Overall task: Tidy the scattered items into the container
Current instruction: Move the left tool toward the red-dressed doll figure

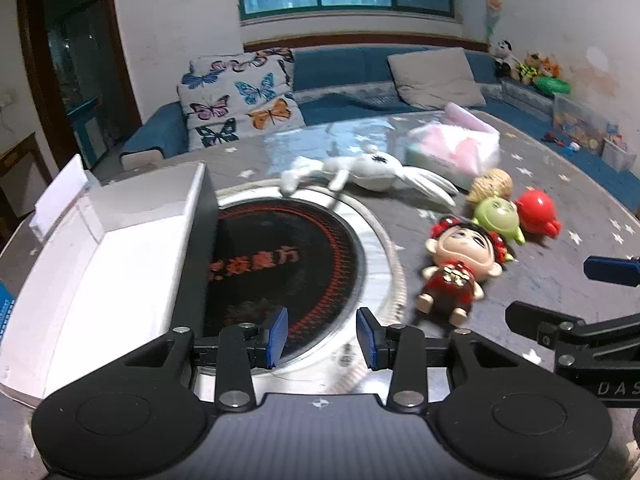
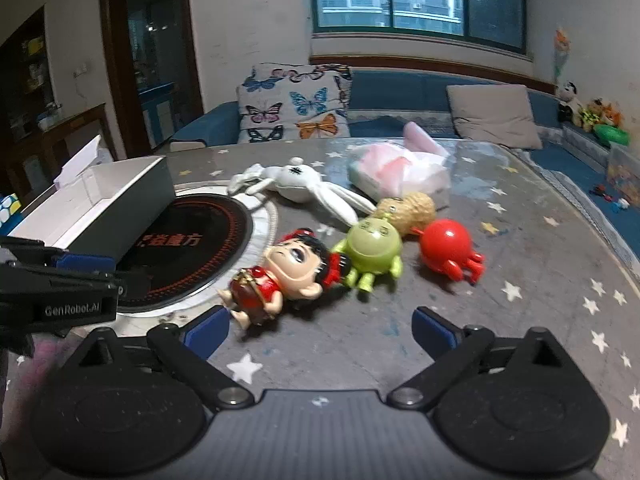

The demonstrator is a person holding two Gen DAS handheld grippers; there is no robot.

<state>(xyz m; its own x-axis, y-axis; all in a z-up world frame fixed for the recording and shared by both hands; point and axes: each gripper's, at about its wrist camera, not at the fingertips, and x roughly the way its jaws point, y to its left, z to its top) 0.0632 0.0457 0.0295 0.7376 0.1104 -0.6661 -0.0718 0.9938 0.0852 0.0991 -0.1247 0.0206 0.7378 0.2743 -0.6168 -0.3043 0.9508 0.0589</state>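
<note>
- Left wrist view: the left claw [image 1: 322,338] hangs spread, nothing between its blue pads, over the round black cooktop [image 1: 280,272] set into the grey star-patterned worktop [image 1: 560,280].
- A white open box [image 1: 112,264] with a dark outer wall stands on the worktop to the left of the cooktop, its near wall overlapping the cooktop's edge; no toys show inside it.
- The doll in the red dress [image 1: 456,272] lies on its back just right of the cooktop's metal rim, beside the left claw's right finger but not touching it.
- Right wrist view: the right claw [image 2: 320,332] is spread wide and empty, low over the worktop, with the doll's legs just beyond its left pad [image 2: 206,330].
- A green round-headed figure [image 2: 370,252] lies touching the doll's head; a red round figure [image 2: 448,250] with small legs sits just beside it on the right.
- A peanut-shaped toy [image 2: 408,208] lies behind the green figure, touching it.
- A white plush rabbit [image 2: 300,188] sprawls beyond them, its ears reaching toward the peanut toy, its limbs over the cooktop's rim.
- A pack of tissues [image 2: 396,172] in pink and white wrapping lies behind the rabbit.
- All the toys lie on the worktop, outside the box.
</note>
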